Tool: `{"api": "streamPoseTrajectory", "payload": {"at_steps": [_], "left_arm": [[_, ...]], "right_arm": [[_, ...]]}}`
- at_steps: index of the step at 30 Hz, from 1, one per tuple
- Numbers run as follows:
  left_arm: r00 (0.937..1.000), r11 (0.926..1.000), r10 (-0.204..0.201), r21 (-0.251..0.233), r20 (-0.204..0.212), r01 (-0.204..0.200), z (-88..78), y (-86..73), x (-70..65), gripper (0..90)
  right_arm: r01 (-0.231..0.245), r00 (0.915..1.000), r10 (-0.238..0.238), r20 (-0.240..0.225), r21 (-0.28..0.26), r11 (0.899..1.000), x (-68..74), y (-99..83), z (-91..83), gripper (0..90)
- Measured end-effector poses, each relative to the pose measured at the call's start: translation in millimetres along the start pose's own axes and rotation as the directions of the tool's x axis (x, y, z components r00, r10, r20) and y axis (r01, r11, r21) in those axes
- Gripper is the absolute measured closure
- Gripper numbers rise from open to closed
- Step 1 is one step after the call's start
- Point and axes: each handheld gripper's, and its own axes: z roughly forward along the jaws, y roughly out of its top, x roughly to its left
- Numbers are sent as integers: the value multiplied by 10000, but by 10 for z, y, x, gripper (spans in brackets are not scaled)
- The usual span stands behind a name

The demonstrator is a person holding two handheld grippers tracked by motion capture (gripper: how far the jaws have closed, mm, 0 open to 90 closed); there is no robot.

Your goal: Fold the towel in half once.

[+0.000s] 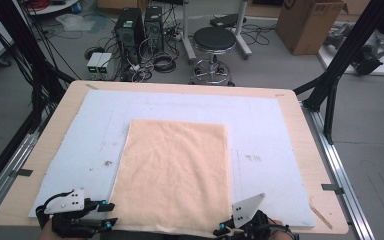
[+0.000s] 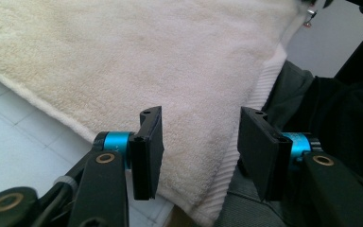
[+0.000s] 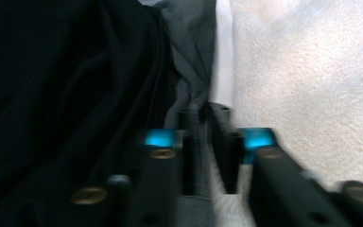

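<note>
Fingers of my left gripper [image 2: 201,153] stand spread around the towel's [image 1: 172,172] near corner on the blue mat [image 1: 275,145]. Right gripper [image 3: 201,151] looks nearly closed at the opposite corner, though blur hides any pinch. Next: clamp both corners, then lift to fold.

Grey floor [image 1: 260,65] holds a stool [image 1: 214,42], computer towers [image 1: 139,27], cardboard box [image 1: 307,22].
</note>
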Motion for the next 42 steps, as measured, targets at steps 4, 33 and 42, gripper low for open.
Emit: {"api": "streamPoseTrajectory", "payload": {"at_steps": [4,33,42], "left_arm": [[9998,9996,178,230,-16,-178,42,5,-21,509],[9931,9934,-229,-1146,-1150,96,123,288,227,431],[9845,9882,-704,-1460,-1605,468,181,349,356,404]], "right_arm": [[-330,9986,357,399,-658,9973,-71,-6,-76,677],[-1490,9418,2111,2616,-2381,9598,-721,131,-252,413],[-1800,9055,2682,3289,-2747,9445,-902,108,-276,306]]}}
